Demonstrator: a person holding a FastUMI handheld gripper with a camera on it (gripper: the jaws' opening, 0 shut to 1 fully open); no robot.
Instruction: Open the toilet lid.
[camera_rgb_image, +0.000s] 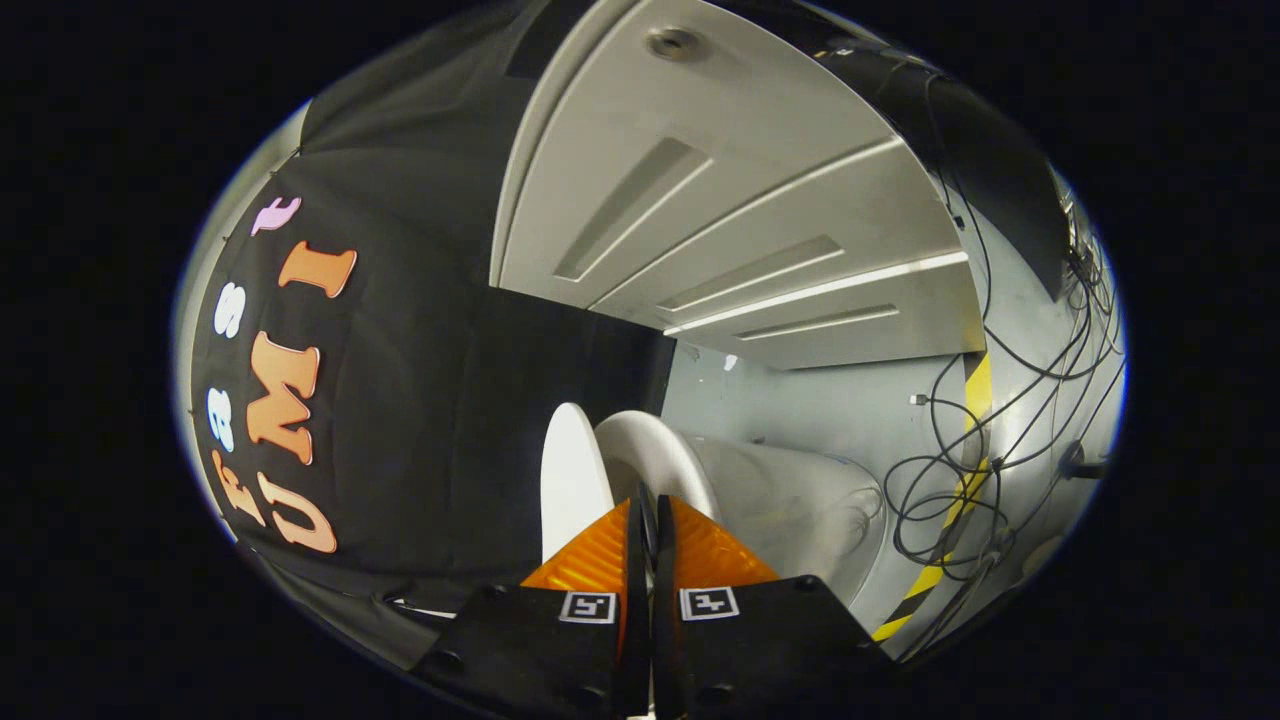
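Observation:
The view is rolled on its side. The white toilet lid (570, 475) stands apart from the white seat ring (655, 450), with a narrow wedge of gap between them. The toilet's pale body (800, 505) lies beyond the ring. My gripper (650, 497) is shut, its two fingers pressed flat together with only a thin dark seam between them. The fingertips reach into the place where lid and seat part, the lid just beside one finger and the ring behind both. I see nothing held between the fingers. The lid's lower part is hidden behind them.
A grey panelled wall or door (720, 200) with light strips fills the space beyond the toilet. Loose black cables (960, 480) hang beside a yellow-and-black striped edge (975, 400). The booth's black cloth (420, 380) runs along the lid's side.

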